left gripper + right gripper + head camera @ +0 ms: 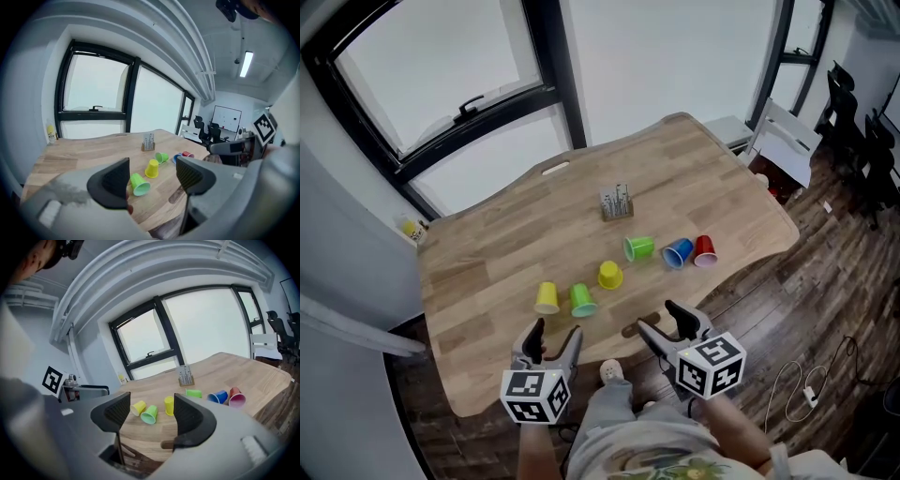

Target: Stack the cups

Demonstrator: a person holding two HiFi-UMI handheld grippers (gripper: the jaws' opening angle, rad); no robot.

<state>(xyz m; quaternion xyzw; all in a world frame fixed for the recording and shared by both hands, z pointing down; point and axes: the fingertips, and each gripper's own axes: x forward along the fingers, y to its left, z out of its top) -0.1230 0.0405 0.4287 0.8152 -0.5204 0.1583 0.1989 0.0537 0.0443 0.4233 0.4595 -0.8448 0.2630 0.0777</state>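
**Current state.** You are holding both claws over the near edge of the table [487,272], short of the cups. The left claw [152,180] is spread wide with nothing between its jaws. The right claw [151,414] is likewise spread and empty. Neither is touching a cup.

**Cup positions.** Six cups are sitting in a loose row across the near half of the table, and none is stacked. At the left, a yellow cup [547,297] and a green cup [582,299] are lying on their sides just beside each other. Next, a standing yellow cup [610,275] is resting mouth-down. Further right, a far green cup [638,247], a blue cup [678,253] and a red cup [705,250] are lying on their sides.

**Hazards, as judged from here.**
- Rolling: five cups are lying on their sides. A jaw nudging one before closing is likely to send it rolling. The red cup is sitting near the right table edge and could go over.
- Crushing: the cups look thin-walled. Closing hard across an open mouth may deform the rim, so the cup stops nesting.
- Collision: both claws are pointing at the left cluster. If they converge there, they may strike each other or knock a neighbouring cup.
- Misalignment: the mouths are facing different ways. Pushing one cup into another without aligning them risks jamming.
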